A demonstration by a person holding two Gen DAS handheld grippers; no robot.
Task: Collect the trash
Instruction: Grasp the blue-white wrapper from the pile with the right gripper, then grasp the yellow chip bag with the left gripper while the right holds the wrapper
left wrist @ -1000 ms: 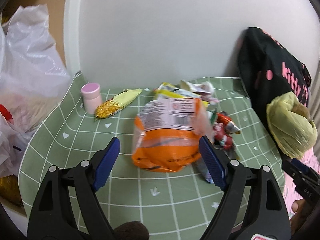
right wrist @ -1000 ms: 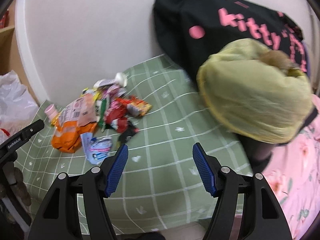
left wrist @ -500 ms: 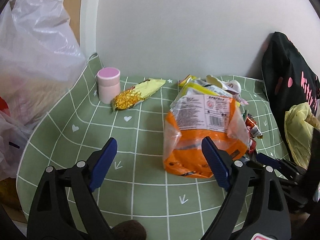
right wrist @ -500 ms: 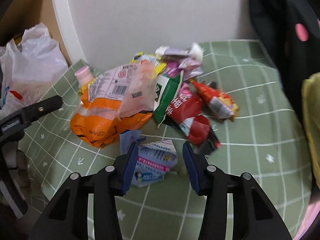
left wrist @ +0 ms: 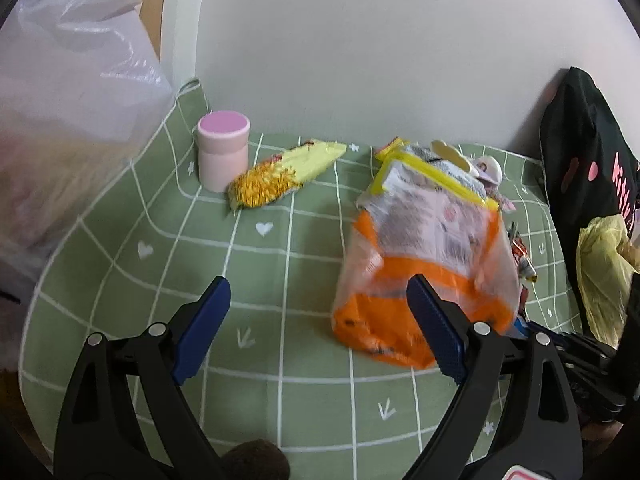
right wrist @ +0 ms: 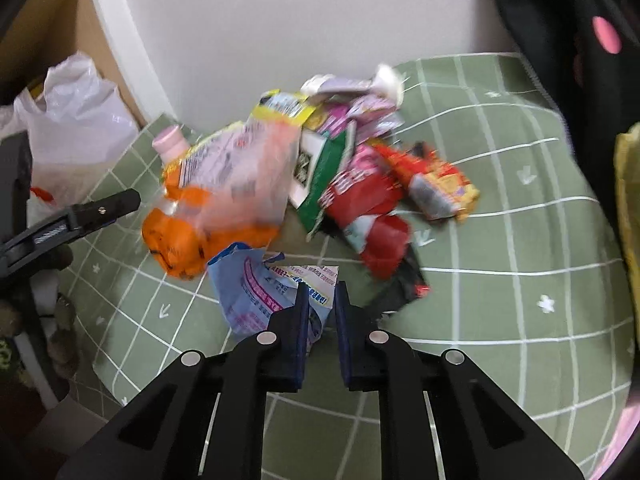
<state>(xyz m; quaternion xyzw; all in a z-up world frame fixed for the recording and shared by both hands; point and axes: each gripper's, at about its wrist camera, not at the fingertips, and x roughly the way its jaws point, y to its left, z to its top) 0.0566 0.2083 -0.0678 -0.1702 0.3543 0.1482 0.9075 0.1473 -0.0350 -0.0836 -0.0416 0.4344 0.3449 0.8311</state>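
Right gripper [right wrist: 319, 300], jaws nearly closed, pinches the near edge of the blue wrapper [right wrist: 260, 292] on the counter [right wrist: 500, 320]. Left gripper [left wrist: 320, 324] gapes wide, orange bag [left wrist: 424, 272] ahead-right.

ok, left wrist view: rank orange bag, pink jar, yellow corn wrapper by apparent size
1. orange bag, clearly largest, though also nearest the camera.
2-3. yellow corn wrapper and pink jar: look alike, not ranked.
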